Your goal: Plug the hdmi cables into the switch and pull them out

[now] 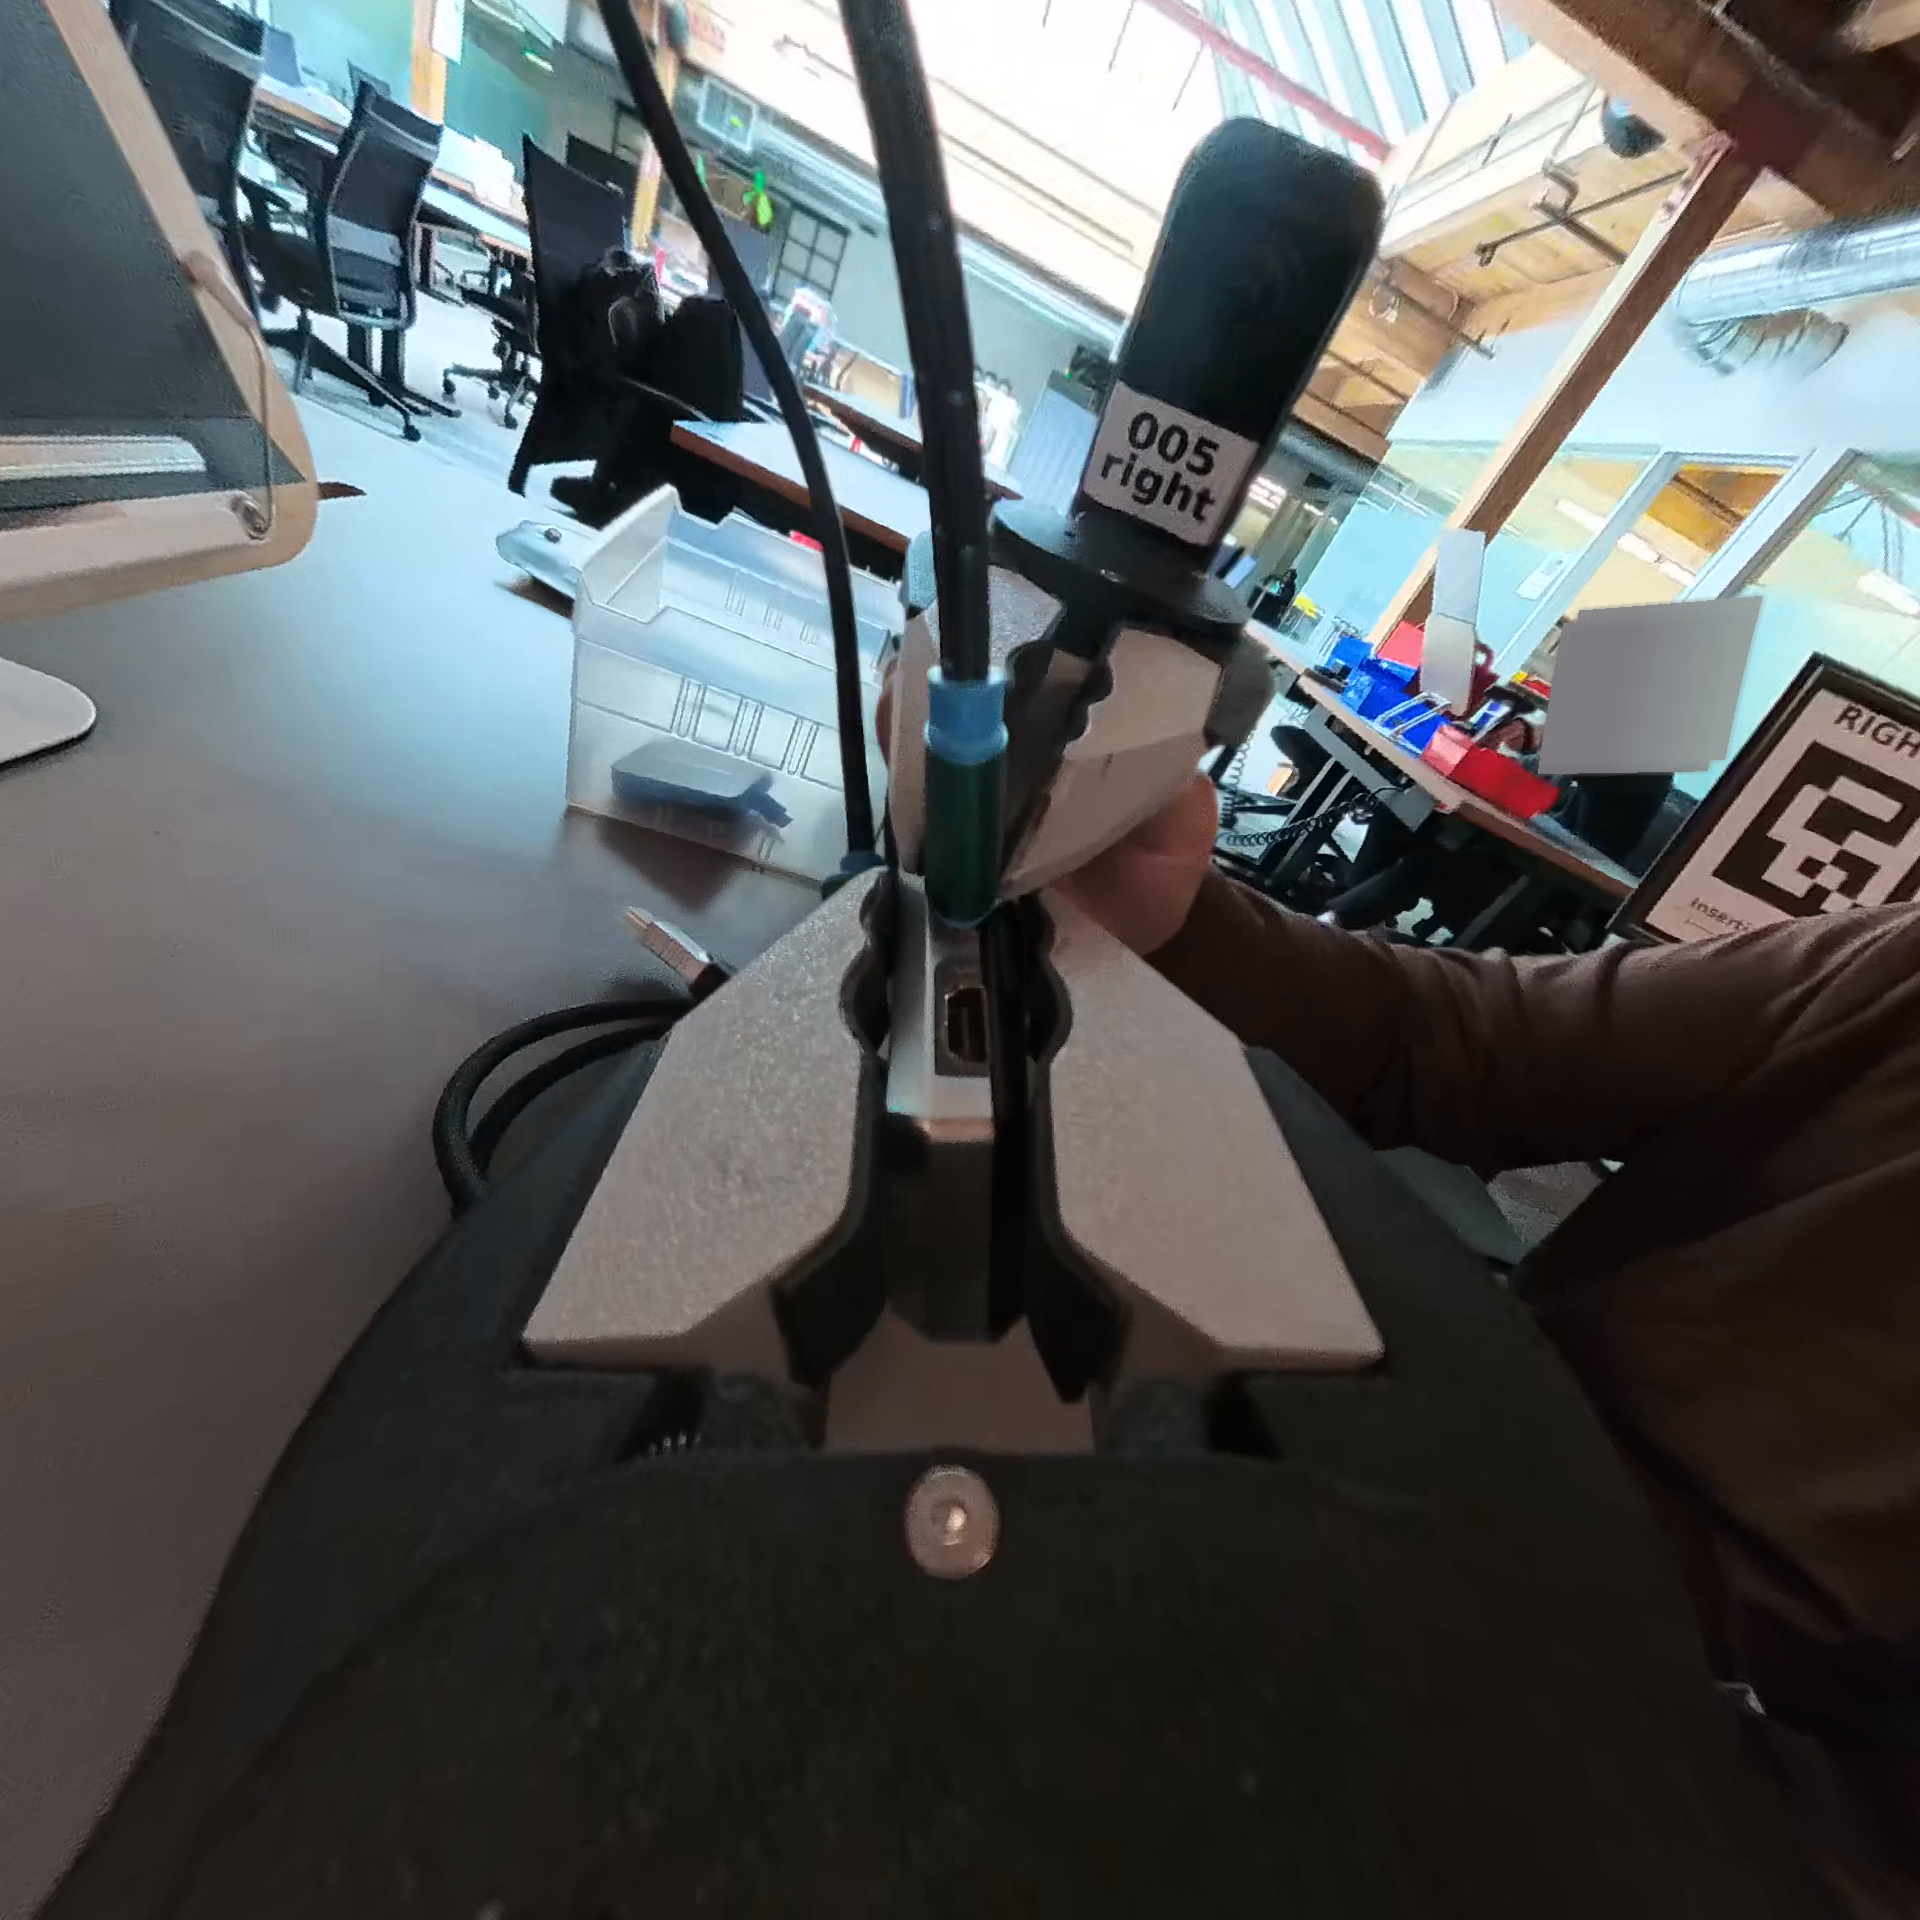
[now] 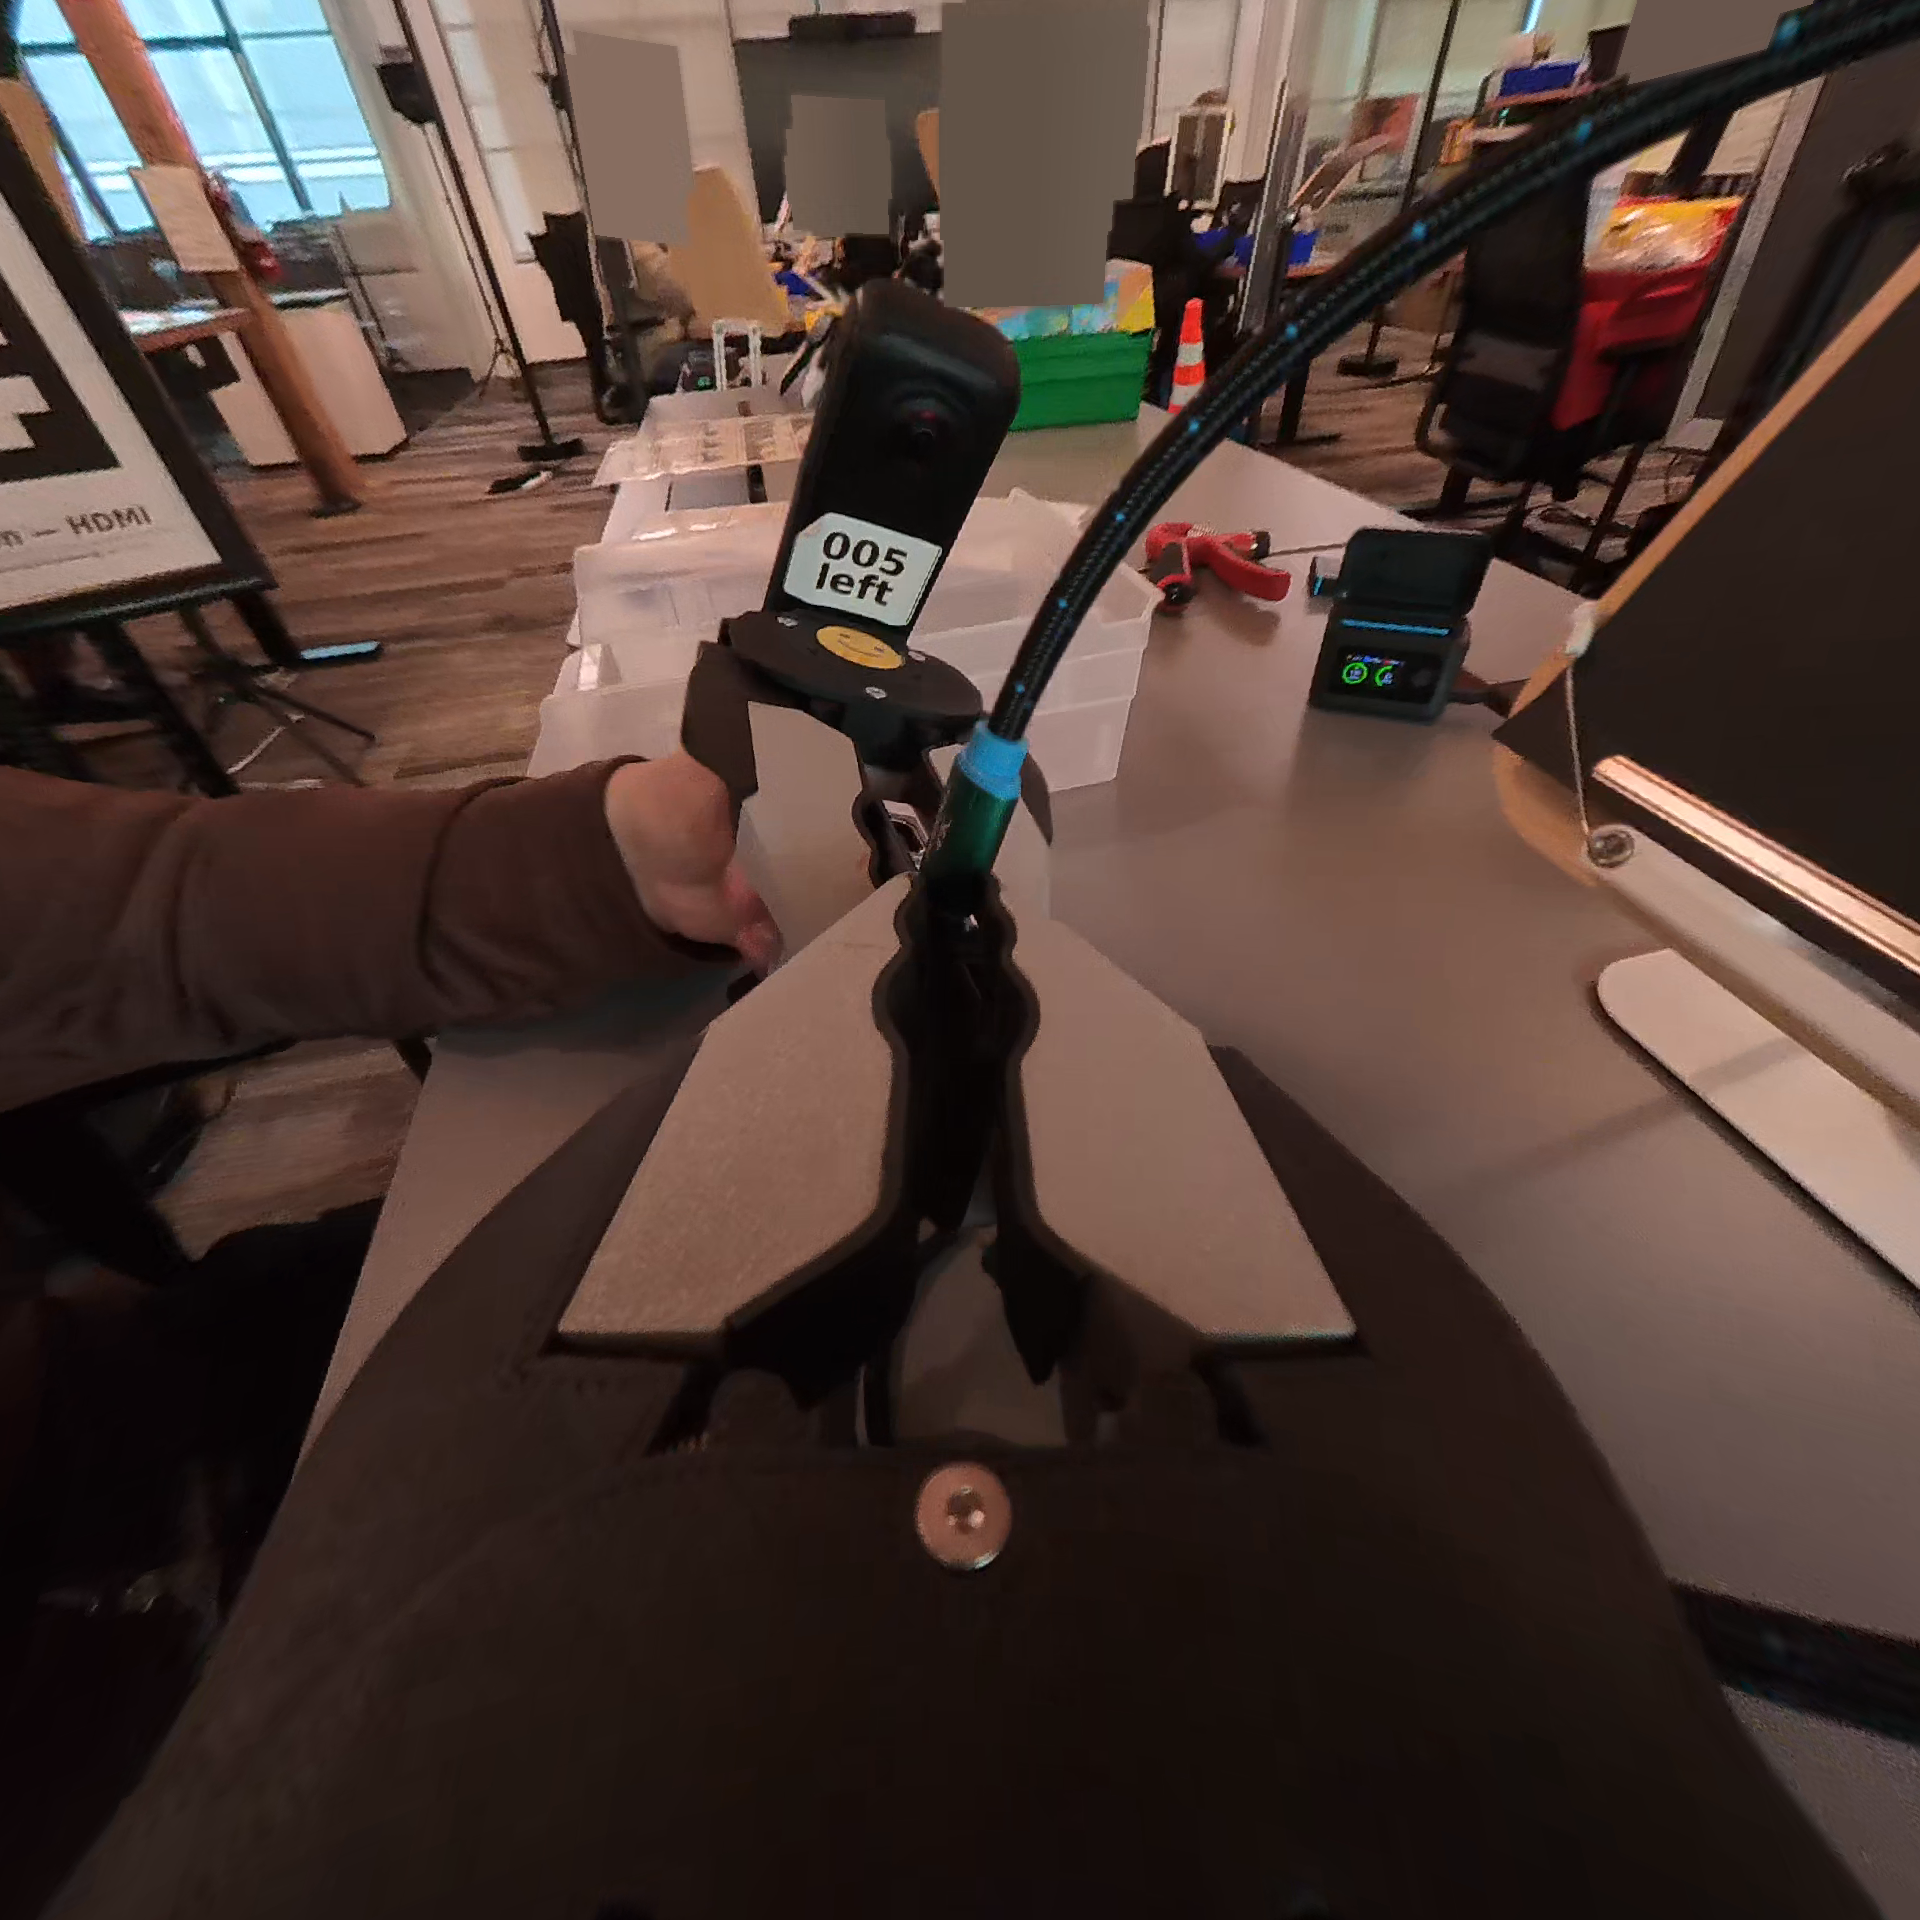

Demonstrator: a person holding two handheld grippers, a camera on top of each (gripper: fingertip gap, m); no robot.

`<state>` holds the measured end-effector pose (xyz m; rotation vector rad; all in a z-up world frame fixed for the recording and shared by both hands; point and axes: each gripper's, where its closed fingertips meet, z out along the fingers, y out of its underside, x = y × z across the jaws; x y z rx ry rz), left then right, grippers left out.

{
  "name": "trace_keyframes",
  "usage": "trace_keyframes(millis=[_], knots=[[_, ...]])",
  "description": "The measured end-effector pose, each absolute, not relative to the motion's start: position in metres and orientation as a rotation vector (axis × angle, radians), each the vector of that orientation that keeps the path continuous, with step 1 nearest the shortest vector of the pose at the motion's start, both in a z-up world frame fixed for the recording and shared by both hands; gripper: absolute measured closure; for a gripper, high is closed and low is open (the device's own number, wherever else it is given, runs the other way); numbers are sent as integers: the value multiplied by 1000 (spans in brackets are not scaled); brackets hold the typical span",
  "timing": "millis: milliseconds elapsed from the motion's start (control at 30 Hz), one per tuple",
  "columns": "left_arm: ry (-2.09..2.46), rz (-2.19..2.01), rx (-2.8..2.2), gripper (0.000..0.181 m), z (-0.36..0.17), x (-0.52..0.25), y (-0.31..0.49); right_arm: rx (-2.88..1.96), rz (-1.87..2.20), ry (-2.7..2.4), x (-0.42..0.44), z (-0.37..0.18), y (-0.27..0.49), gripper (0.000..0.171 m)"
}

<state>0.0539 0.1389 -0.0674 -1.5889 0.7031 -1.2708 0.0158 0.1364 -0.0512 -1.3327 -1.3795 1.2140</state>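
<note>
Above the desk (image 2: 1299, 935), a white sticker (image 1: 1158, 473) with black print marks the camera (image 1: 1247, 260) of the right tool (image 2: 951, 925), and its twin sticker (image 2: 860, 569) marks the left tool (image 1: 951, 966). Beside the desk, a framed board (image 1: 1808, 821) carries a black-and-white square marker and a printed line. On the desk, a small device (image 2: 1387, 634) shows a lit screen with figures too small to read.

The HDMI plug (image 1: 961, 831) was dark green with a light-blue collar, on a black braided cable (image 2: 1195, 436) flecked with blue. The switch (image 1: 940, 1023) was silver-grey. The jaws were grey with black edges. The worktop (image 1: 312, 935) was dark brown; pliers (image 2: 1216, 561) had red handles.
</note>
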Motion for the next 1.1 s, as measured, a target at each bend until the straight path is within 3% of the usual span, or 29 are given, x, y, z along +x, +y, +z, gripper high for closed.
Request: trace_keyframes(millis=[367,600,1100], knots=[[571,-1301,-1624,160,-64,39,150,-1381,1310,-1178,5,-47,148,169],[720,-1333,-1611,159,-62,57,128,-1341,1588,-1399,21,-46,127,166],[695,-1364,-1646,159,-71,59,132,-1379,1511,-1401,20,-56,130,164]])
